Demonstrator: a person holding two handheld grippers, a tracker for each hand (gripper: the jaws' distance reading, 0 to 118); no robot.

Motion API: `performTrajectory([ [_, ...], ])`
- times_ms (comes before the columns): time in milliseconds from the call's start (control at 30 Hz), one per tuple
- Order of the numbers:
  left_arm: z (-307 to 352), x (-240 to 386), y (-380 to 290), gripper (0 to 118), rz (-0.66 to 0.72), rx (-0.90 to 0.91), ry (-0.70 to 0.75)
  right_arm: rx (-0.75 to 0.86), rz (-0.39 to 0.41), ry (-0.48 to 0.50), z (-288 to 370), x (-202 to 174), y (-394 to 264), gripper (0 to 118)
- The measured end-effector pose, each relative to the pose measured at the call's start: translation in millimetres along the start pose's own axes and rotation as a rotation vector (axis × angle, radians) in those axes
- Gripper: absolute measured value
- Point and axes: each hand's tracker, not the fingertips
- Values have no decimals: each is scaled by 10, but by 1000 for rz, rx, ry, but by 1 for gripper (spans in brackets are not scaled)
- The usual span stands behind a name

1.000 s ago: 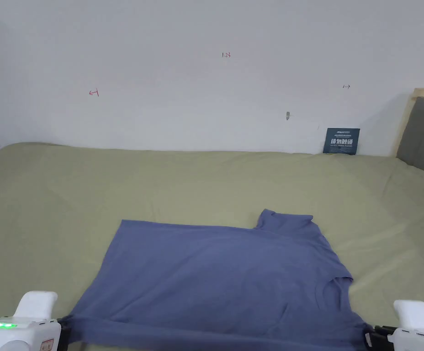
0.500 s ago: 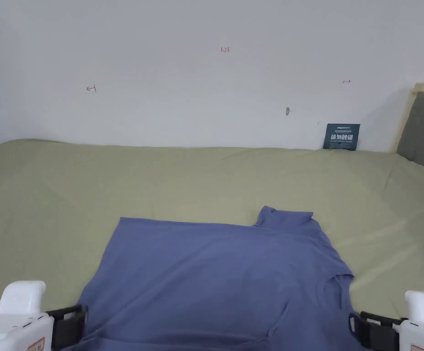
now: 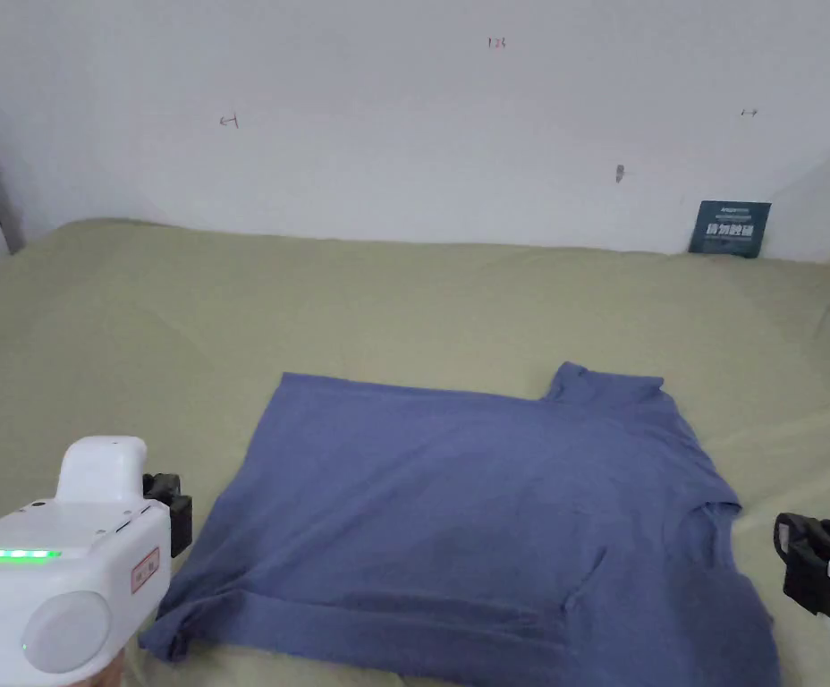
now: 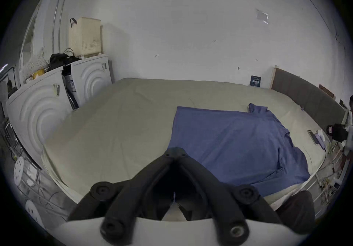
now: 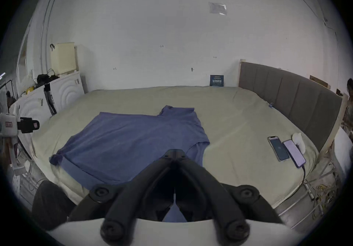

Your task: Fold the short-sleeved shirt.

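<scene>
Both tools, left tool (image 3: 167,510) and right tool (image 3: 802,559), look closed and empty beside the shirt (image 3: 485,519). Spreading seems done; next, grip the 6 o'clock hem.

Blue shirt (image 3: 485,510) flat on bed

This is a bedroom in a home. A wide bed (image 5: 238,116) with a pale green sheet takes up the lower half of the frame, and its grey padded headboard (image 5: 290,95) runs along the right side. At the left stand white cabinets (image 4: 40,108) with a cream laundry basket (image 4: 85,37) and clutter on top. Two phones (image 5: 286,149) lie on the sheet at the right, one on a cable.
</scene>
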Motion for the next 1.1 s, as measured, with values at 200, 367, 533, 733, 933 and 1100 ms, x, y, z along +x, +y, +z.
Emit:
performTrajectory([
  [200,-266,-202,-255,0,15,-216,-47,-105,-22,-12,-133,158,-227,2],
  [367,-555,-379,-497,74,60,-373,-119,-202,-31,-14,-220,273,-397,2],
  [533,-856,-388,-692,109,39,-468,-84,-265,-33,-4,-270,369,-528,2],
  [733,-1000,-375,-766,4,19,-500,-62,-370,-33,9,-371,452,-699,2],
  [933,-880,-331,-786,4,39,-500,-82,-465,-66,55,-431,543,-824,90],
  [1100,-824,-276,-777,4,35,-502,-76,-593,-66,92,-574,590,-1008,118],
])
